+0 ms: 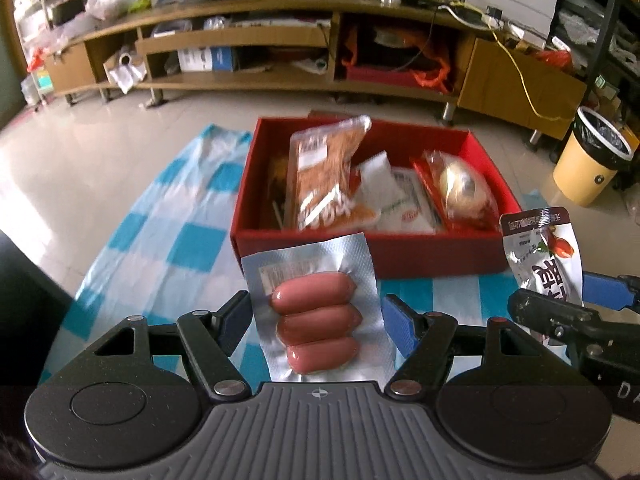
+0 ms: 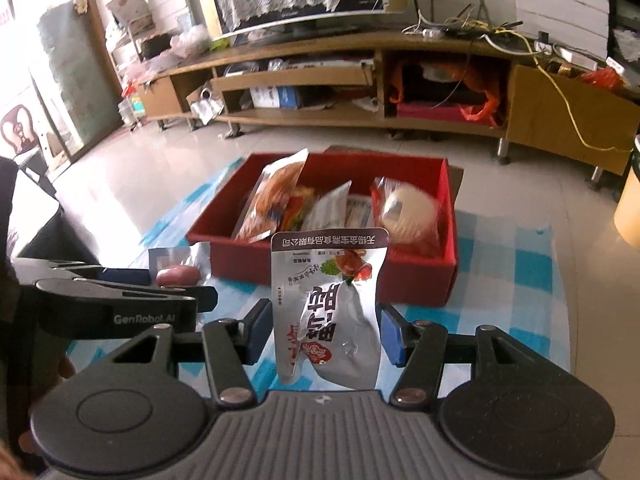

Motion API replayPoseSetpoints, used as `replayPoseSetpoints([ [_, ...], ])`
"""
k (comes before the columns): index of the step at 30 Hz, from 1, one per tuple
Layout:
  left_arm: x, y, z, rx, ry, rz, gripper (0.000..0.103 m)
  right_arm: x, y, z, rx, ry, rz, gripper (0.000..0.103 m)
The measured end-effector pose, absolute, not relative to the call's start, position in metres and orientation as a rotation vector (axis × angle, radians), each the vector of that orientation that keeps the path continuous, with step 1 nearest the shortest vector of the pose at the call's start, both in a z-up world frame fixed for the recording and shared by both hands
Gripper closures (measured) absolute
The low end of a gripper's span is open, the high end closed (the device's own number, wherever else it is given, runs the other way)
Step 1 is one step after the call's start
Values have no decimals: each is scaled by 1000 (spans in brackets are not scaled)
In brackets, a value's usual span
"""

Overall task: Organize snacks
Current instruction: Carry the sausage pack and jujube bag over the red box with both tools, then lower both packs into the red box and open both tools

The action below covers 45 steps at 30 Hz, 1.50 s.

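Observation:
My left gripper (image 1: pixel 316 317) is shut on a vacuum pack of three pink sausages (image 1: pixel 316 332), held upright above the cloth just in front of the red box (image 1: pixel 420 258). My right gripper (image 2: pixel 325 330) is shut on a silver pouch with red and black print (image 2: pixel 326 292), also raised before the red box (image 2: pixel 240 260). In the left wrist view the pouch (image 1: pixel 540 248) and right gripper (image 1: pixel 560 304) show at the right edge. The right wrist view has the left gripper (image 2: pixel 172 292) with a sausage (image 2: pixel 176 276) at the left.
The box holds a brown snack bag (image 1: pixel 324 172), white packets (image 1: pixel 400 204) and a round item in a red wrapper (image 1: pixel 460 188). It rests on a blue-and-white checked cloth (image 1: pixel 160 240) on a tiled floor. Behind stand a long wooden TV stand (image 1: pixel 280 36) and a yellow bin (image 1: pixel 592 172).

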<state>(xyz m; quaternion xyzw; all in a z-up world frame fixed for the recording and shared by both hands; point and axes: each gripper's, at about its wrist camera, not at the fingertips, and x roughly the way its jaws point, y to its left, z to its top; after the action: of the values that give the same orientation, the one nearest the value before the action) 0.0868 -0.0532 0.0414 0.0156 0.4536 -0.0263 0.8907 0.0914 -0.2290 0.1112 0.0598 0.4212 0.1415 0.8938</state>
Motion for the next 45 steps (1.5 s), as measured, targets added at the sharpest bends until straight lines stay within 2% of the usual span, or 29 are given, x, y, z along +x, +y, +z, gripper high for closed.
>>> replayPoseSetpoints([
  [24,166,-73,53,56,873,-45,27,183,-234,114,196,820,248,48],
  [45,205,-78,32,84,911,-20,26,232,-235,84,211,894,208,48],
])
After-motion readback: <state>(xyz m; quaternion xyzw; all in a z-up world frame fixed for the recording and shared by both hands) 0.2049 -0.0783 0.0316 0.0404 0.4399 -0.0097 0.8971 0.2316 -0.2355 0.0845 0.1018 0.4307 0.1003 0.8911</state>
